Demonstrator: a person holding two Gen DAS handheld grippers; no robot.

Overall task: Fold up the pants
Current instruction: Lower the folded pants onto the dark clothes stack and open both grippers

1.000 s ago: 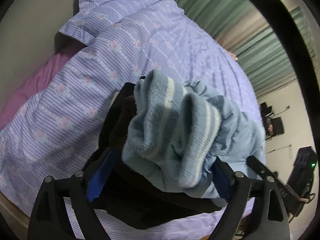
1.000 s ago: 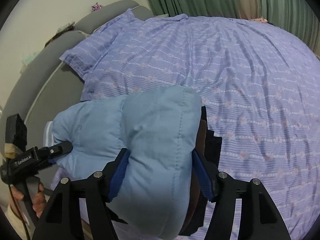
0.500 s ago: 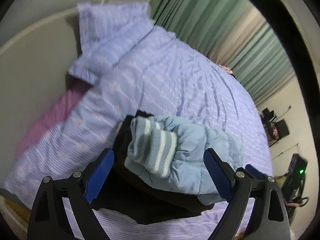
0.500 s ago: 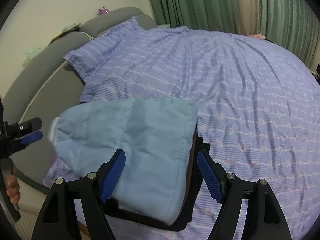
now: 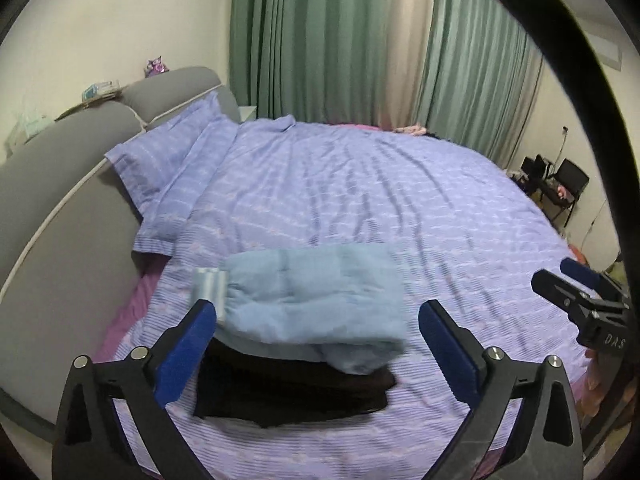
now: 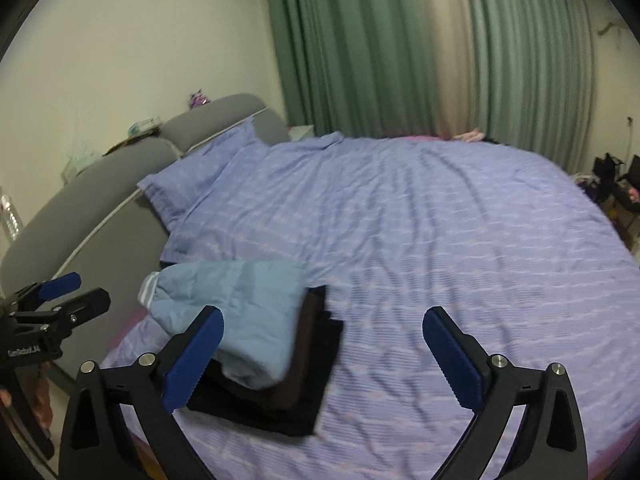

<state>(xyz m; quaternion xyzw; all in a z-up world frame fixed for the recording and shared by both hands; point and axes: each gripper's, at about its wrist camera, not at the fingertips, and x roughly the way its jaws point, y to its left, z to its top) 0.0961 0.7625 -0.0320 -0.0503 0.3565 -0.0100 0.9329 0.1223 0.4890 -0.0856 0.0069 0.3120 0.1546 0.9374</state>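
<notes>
Folded light-blue padded pants (image 5: 312,300) with striped cuffs (image 5: 208,288) lie on a stack of dark folded clothes (image 5: 292,392) near the bed's front left corner. The same pants (image 6: 240,312) and dark stack (image 6: 288,392) show in the right wrist view. My left gripper (image 5: 318,350) is above and back from the pile, jaws opening wide, nothing between the pads. My right gripper (image 6: 322,356) is likewise raised, jaws opening, holding nothing. Each gripper also shows at the edge of the other's view: the right gripper (image 5: 580,292) and the left gripper (image 6: 52,304).
The bed has a purple striped duvet (image 5: 380,192) and a matching pillow (image 5: 168,156) against a grey padded headboard (image 5: 48,200). Green curtains (image 5: 320,40) hang behind. Chairs and clutter (image 5: 556,184) stand at the far right by the wall.
Both grippers let go of the blue pants, opened wide and pulled back and up. The pants now rest flat on the dark stack, and far more of the room is visible.
</notes>
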